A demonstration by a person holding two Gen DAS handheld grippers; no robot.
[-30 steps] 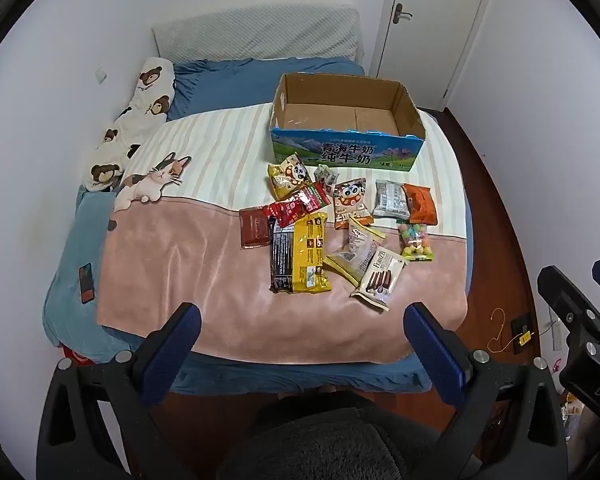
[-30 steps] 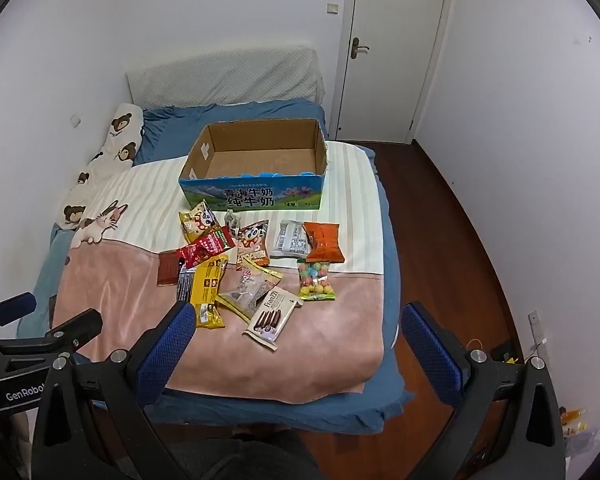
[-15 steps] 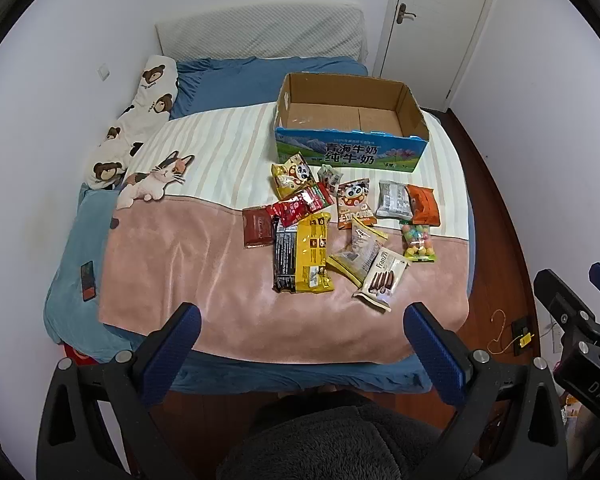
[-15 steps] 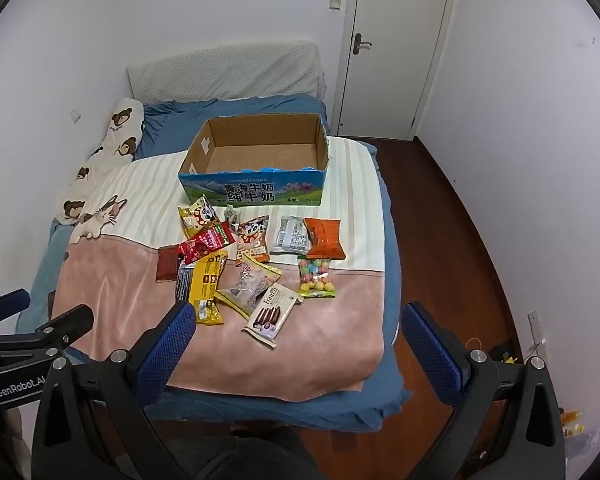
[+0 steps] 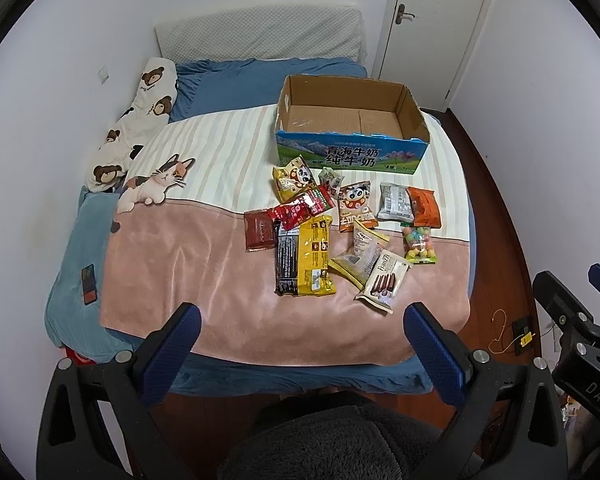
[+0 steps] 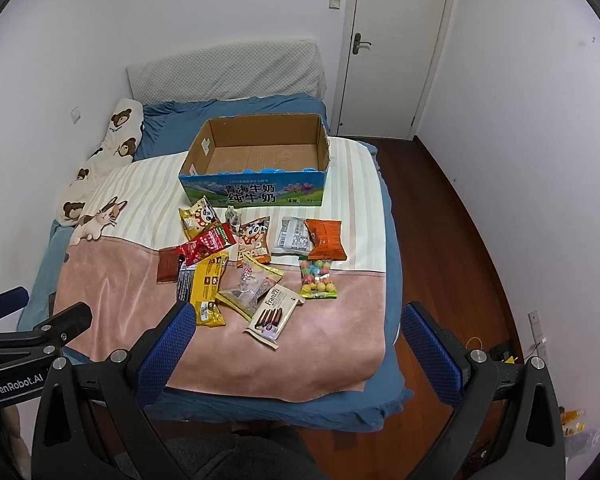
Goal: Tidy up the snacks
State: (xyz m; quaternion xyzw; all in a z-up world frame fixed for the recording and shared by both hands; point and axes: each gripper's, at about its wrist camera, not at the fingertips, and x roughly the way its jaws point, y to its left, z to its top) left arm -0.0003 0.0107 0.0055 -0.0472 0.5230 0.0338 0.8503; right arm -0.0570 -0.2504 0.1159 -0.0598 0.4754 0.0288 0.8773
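Several snack packets lie in a cluster on the bed, among them a yellow bar [image 5: 315,258], a Franzzi biscuit pack [image 5: 383,282], a candy bag [image 5: 419,243] and an orange pack [image 5: 424,206]. An open cardboard milk box [image 5: 350,128] stands empty behind them; it also shows in the right wrist view [image 6: 260,164]. My left gripper [image 5: 300,342] is open and empty, held above the bed's near edge. My right gripper [image 6: 296,342] is open and empty, likewise short of the snacks, with the Franzzi pack [image 6: 273,312] nearest.
The pink and striped blanket [image 5: 180,248] covers the bed. A bear-print pillow [image 5: 140,120] lies at the left, a phone [image 5: 89,284] on the blue sheet. Wooden floor [image 6: 440,216] and a closed door [image 6: 396,40] are on the right.
Both grippers have moved slightly forward toward the bed, so the snacks and box sit a little nearer in view. Nothing on the bed has moved.
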